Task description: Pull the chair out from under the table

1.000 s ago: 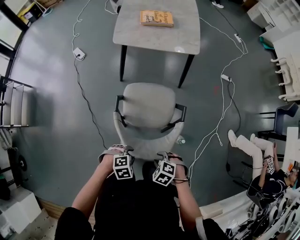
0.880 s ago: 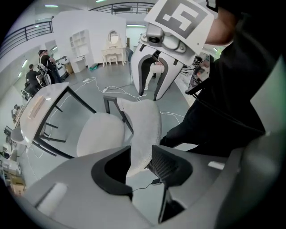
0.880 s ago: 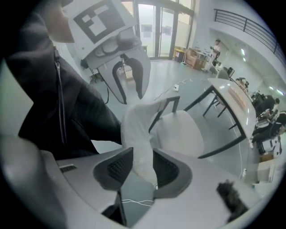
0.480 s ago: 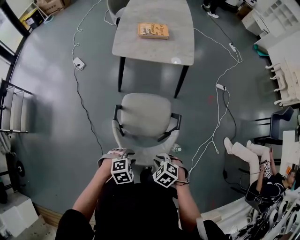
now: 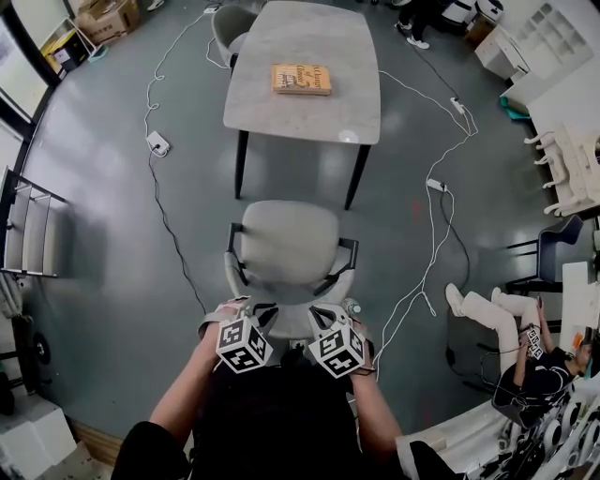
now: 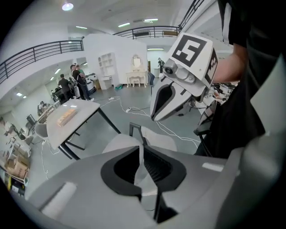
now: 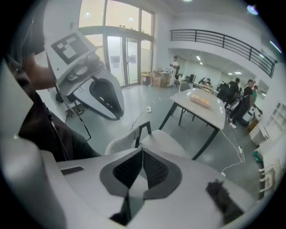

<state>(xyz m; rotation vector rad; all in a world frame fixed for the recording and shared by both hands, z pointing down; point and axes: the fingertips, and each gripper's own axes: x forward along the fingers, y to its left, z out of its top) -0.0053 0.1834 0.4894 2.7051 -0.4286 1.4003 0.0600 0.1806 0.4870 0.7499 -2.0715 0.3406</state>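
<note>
1. The left tongs (image 6: 142, 145) and the right tongs (image 7: 142, 149) are held side by side, nearest the wearer. Both point down and away, over the near edge of the chair (image 5: 286, 246). Both pairs of jaws have just been closing. Each pair now stands pressed together at the tips, with nothing between them.

2. The chair is pale grey and padded, with black armrests. It stands on the floor (image 5: 112, 272) directly beyond the tongs, in line with the tabletop (image 5: 356, 105). Its backrest faces the wearer and its seat front faces the tabletop, so its front-to-back axis runs near to far. The seat lies on the near side of the tabletop's near edge, not under it.

3. A white cable (image 5: 169, 202) runs along the floor left of the chair, from a power strip (image 5: 157, 142). A second cable (image 5: 436, 234) trails along the right. A seated person (image 5: 502, 319) occupies the floor at near right.

4. The pale tabletop rests on dark legs, with its long side running near to far. An orange-brown book (image 5: 301, 79) lies flat on it. A second chair (image 5: 228, 23) stands at its far left corner.

5. The floor is glossy grey. A metal rack (image 5: 28, 225) stands at left, cardboard boxes (image 5: 105, 17) at far left, and white furniture (image 5: 562, 103) at right.
</note>
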